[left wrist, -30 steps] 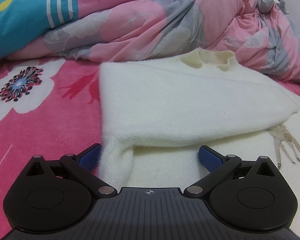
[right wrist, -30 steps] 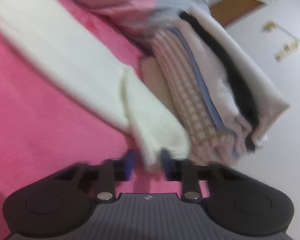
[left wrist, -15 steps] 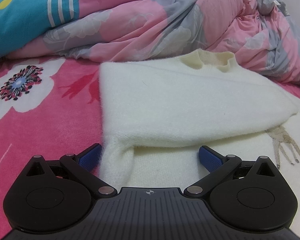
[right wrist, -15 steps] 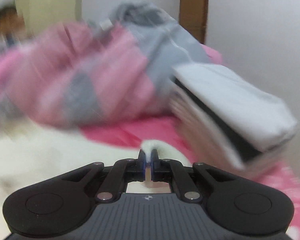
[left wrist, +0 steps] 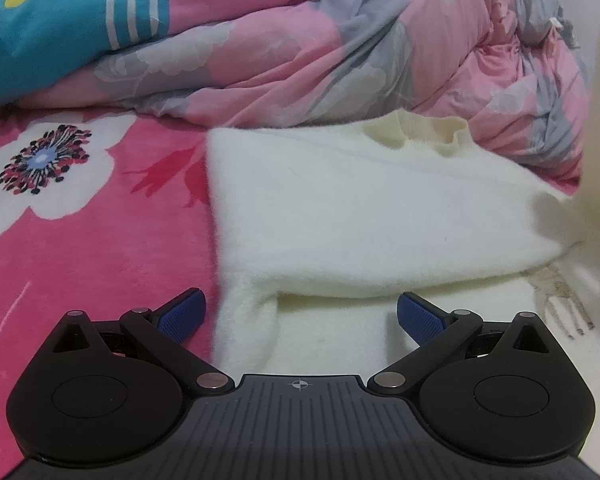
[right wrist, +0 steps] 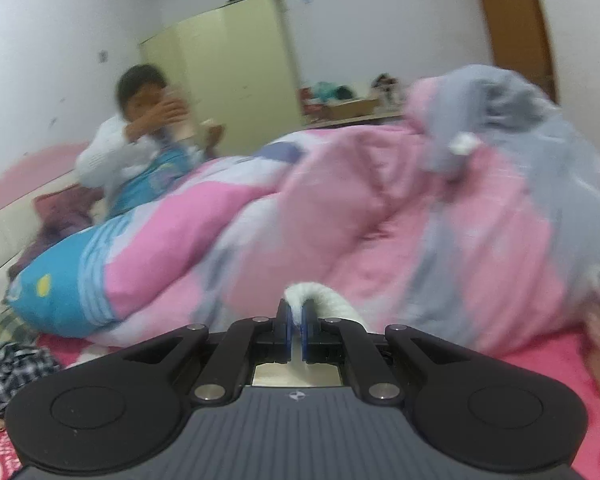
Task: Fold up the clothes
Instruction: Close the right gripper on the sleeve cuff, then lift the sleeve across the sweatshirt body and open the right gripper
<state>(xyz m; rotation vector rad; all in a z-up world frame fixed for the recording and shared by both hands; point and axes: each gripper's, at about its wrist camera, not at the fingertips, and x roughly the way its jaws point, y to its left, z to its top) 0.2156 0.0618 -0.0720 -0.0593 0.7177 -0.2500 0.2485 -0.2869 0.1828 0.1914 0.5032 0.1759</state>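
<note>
Room: bedroom with white walls, a pale wardrobe (right wrist: 224, 76) at the back and a pink flowered blanket (left wrist: 80, 216) covering the bed.
Right gripper (right wrist: 295, 322): jaws pinched nearly together on a white ribbed edge of the sweater, which curls up over the blue pads (right wrist: 285, 320); view is blurred.
Left gripper (left wrist: 298, 310): jaws spread wide, nothing between the pads, hanging just over the near edge of the sweater.
Sweater (left wrist: 360, 216): cream and fluffy, lying flat on the blanket with its collar toward the quilt and one sleeve folded across the body; a blurred white strip rises along the right edge of the left view.
Quilt (left wrist: 340, 52): pink and grey, bunched up just behind the sweater, touching its collar.
Pillow (left wrist: 40, 28): teal with white stripes, at the quilt's left end.
Person (right wrist: 140, 136): sitting beyond the quilt, hands raised.
Checked cloth (right wrist: 8, 368): crumpled at the bed's left edge.
</note>
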